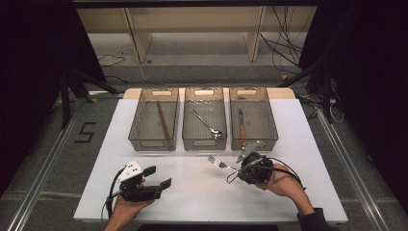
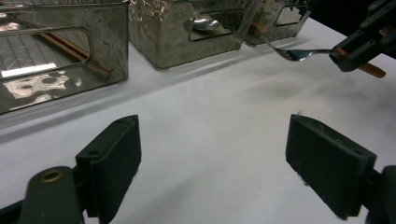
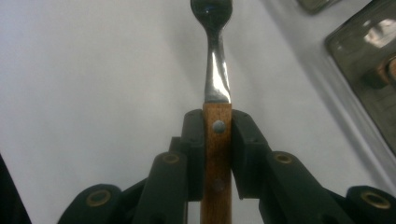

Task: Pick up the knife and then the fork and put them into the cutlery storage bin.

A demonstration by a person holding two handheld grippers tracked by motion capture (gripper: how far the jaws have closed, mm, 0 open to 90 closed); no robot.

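Left tool (image 1: 156,177), matte black with blocky flat pads, rests low on the bench (image 1: 192,192) near its front-left part, jaws wide apart with nothing between them; a white faceted plate sits on top of it, cable trailing back by the hand. White bench surface is smooth and matte, with bare room ahead of this tool up to the bins. Three smoky translucent plastic bins stand side by side along the far edge, rectangular, with slot handles and glossy rippled walls: left bin (image 1: 154,120) holds slim brown wooden chopsticks (image 1: 163,119), middle bin (image 1: 204,119) a shiny metal spoon (image 1: 208,124), right bin (image 1: 253,119) a wood-handled utensil (image 1: 241,126), its type unclear. Narrow gaps between bins; they sit well back from the front edge. Fork (image 1: 220,163) has a polished steel head and neck and a flat brown wooden handle with metal rivets. Right tool (image 3: 217,140) is clamped on that handle, pads pressing both flat sides, fork lifted off the bench just in front of the gap between middle and right bins, tines pointing left. Open bench lies below and left of the fork.
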